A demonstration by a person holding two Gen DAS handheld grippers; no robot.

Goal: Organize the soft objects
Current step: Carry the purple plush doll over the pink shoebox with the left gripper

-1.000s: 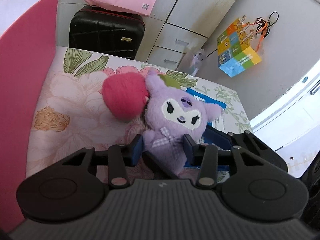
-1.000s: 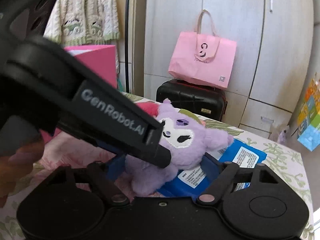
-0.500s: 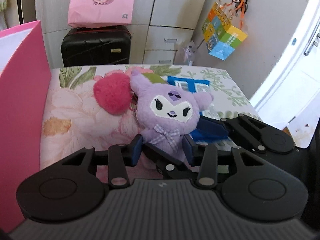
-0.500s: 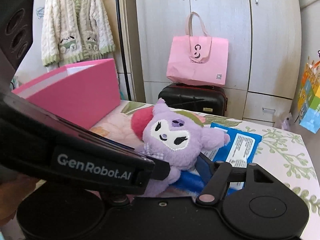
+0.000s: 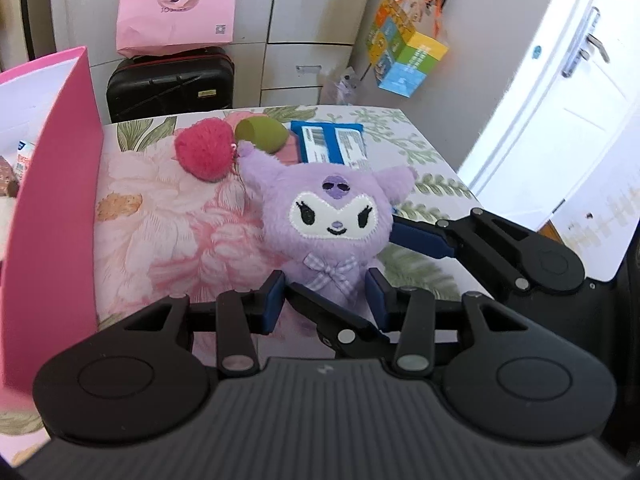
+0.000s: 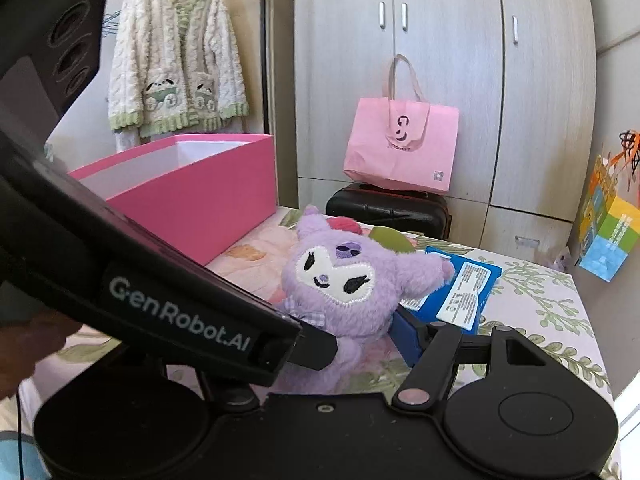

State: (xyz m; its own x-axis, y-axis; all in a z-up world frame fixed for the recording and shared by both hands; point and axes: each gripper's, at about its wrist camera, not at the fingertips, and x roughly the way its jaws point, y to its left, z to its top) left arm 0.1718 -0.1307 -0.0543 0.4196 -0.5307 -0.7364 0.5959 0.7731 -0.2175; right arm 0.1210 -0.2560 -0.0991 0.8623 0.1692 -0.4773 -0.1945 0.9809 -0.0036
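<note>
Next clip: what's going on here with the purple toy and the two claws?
A person holds a claw in each hand. The left claw is shut on the lower body of the purple plush, lifted just over the floral bed cover. The right claw's jaws have just been closing around the plush; whether they press on it is unclear. The open pink box stands close beside it.

Fuzzy purple plush toy, matt pink box
</note>
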